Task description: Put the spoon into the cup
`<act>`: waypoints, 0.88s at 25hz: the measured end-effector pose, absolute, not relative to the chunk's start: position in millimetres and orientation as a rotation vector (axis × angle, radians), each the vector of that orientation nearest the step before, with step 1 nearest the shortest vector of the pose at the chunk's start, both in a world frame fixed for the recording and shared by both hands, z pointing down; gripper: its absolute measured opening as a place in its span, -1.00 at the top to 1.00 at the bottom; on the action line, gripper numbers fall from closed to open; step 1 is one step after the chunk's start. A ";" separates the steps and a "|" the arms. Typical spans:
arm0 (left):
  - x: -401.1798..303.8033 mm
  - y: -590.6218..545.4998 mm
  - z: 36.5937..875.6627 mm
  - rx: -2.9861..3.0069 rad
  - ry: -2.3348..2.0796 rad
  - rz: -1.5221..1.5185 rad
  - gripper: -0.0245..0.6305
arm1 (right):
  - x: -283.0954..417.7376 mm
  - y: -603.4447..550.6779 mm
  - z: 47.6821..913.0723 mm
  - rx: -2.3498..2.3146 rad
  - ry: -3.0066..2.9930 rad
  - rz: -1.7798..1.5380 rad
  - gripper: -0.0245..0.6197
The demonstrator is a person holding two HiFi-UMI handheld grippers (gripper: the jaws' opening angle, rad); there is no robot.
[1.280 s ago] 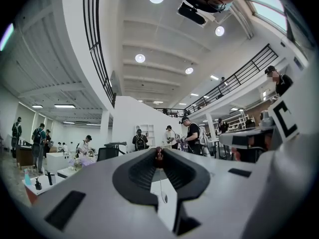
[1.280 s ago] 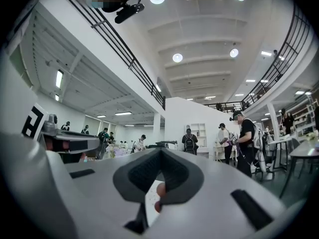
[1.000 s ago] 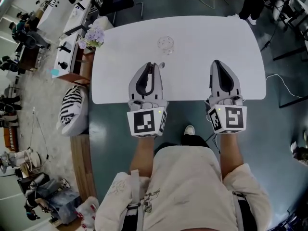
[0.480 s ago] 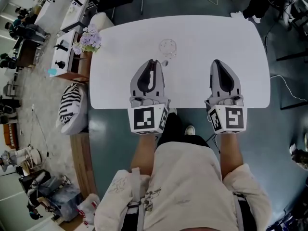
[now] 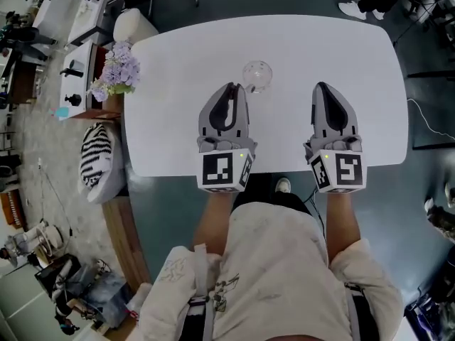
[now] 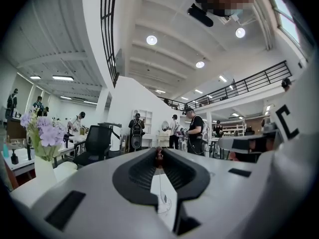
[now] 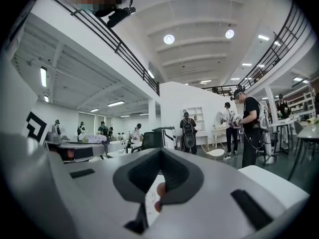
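Observation:
A clear glass cup (image 5: 257, 73) stands upright on the white table (image 5: 178, 84), toward its far side. My left gripper (image 5: 232, 86) lies level just left of and short of the cup, its jaws closed on a small spoon (image 5: 249, 88) whose end pokes out to the right of the tips, close to the cup's rim. In the left gripper view the tips (image 6: 158, 155) meet, and little of the spoon shows. My right gripper (image 5: 321, 86) hovers over the table's right half, shut with nothing in it; its tips (image 7: 160, 152) also meet in its own view.
A vase of purple flowers (image 5: 114, 73) stands on a side unit left of the table, with a striped cushion (image 5: 96, 158) below it. A shoe (image 5: 282, 185) shows under the table's near edge. Several people stand far off in the hall.
Both grippers have moved forward over the table. The left tips, with the spoon, have come closer to the cup. Neither gripper's jaws have changed.

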State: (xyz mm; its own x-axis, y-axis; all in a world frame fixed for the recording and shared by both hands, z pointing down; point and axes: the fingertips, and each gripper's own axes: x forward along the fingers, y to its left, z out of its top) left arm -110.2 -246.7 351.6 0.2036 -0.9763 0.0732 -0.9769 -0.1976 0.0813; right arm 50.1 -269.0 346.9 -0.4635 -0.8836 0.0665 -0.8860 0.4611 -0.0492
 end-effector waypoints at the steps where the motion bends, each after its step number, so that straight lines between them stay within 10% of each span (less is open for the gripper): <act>1: -115.1 -254.2 356.6 2.347 -1.904 0.002 0.80 | 45.2 -275.5 350.8 1.613 -2.646 0.132 0.95; 22: -139.7 -346.6 498.6 2.111 -1.595 -0.093 0.80 | 12.4 -343.2 439.1 1.603 -2.443 0.287 0.95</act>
